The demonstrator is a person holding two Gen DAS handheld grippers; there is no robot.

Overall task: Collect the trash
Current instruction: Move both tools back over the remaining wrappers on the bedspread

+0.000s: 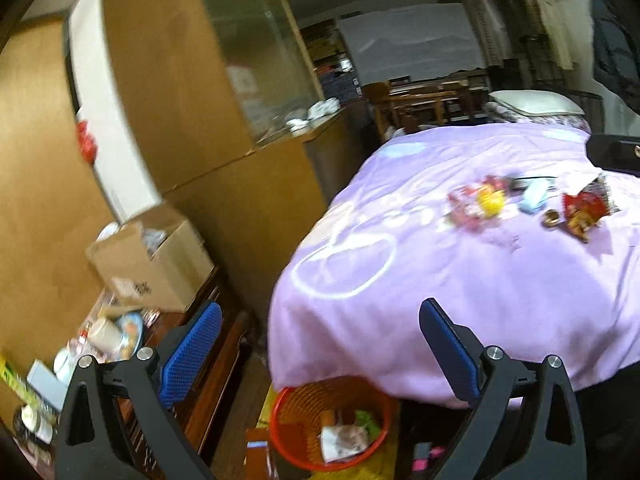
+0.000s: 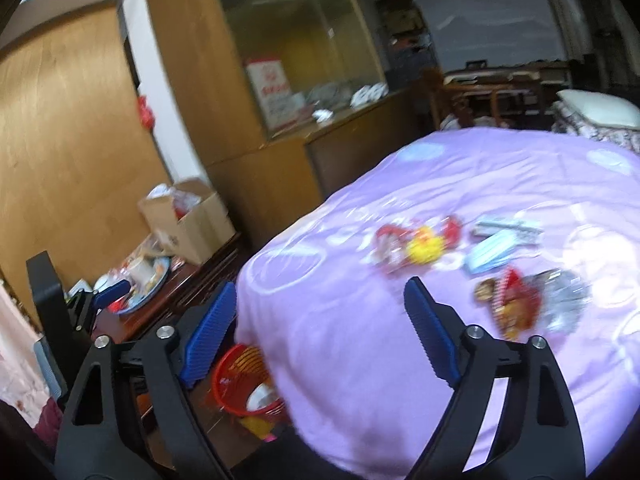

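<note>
Trash is lying in a loose cluster on the purple bedspread (image 2: pixel 360 360): red-and-yellow wrapper (image 2: pixel 416 242), blue face mask (image 2: pixel 490 254), torn snack bag (image 2: pixel 520 308). Orange wastebasket (image 1: pixel 328 420) is sitting on the floor at the bed's corner, likely for short drops. You are holding both the left gripper (image 1: pixel 320 344) and right gripper (image 2: pixel 320 320) wide, empty, aimed bedward.
</note>
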